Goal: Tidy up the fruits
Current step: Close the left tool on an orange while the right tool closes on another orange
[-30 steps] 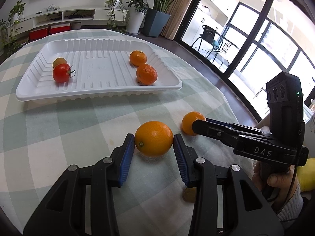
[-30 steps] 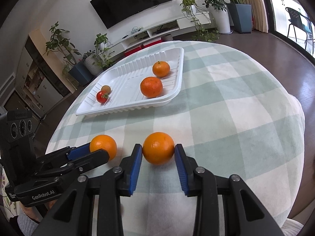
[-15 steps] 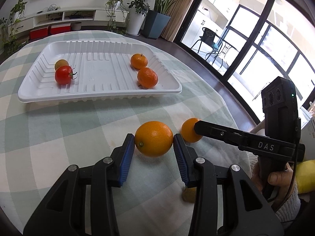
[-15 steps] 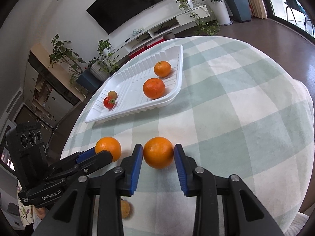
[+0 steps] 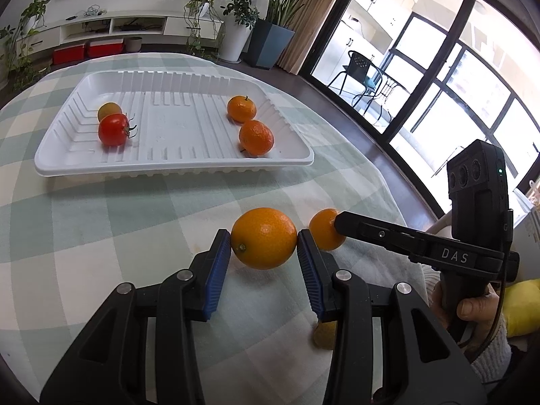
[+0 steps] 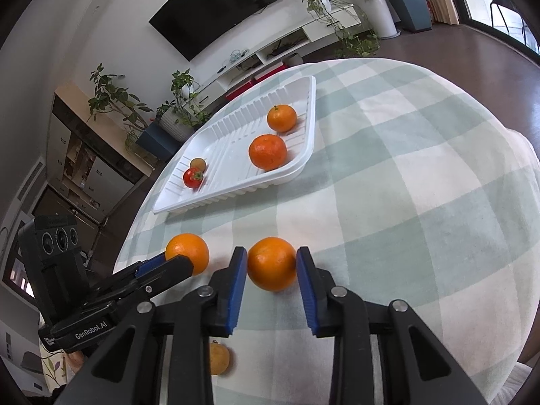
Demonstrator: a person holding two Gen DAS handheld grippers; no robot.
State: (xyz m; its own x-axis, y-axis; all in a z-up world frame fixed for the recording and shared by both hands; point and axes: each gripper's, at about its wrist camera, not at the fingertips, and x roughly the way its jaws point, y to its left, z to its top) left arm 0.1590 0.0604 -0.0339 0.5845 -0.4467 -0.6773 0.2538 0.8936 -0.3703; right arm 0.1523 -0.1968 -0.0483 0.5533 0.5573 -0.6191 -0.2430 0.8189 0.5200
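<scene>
My left gripper (image 5: 263, 234) is shut on a large orange (image 5: 264, 248), its blue pads pressing both sides low over the checked cloth. My right gripper (image 6: 271, 251) is shut on a smaller orange (image 6: 272, 266) right beside it. Each view shows the other tool: the right gripper (image 5: 332, 226) with its orange (image 5: 320, 231), the left gripper (image 6: 182, 261) with its orange (image 6: 187, 251). Whether either fruit touches the cloth I cannot tell. The white ribbed tray (image 5: 168, 168) beyond holds a tomato (image 5: 113, 130), a yellowish fruit (image 5: 108, 110) and two mandarins (image 5: 256, 137) (image 5: 241, 108).
A small yellowish fruit (image 6: 218, 357) lies on the cloth under my grippers, half hidden by a finger in the left wrist view. The round table's edge (image 5: 388, 185) drops to the floor on the right. A person's hand (image 5: 472, 307) holds the right tool.
The right wrist view has rolled slightly and the yellowish fruit has come into sight beneath it. Both grippers keep their oranges, and the tray looks a little farther off.
</scene>
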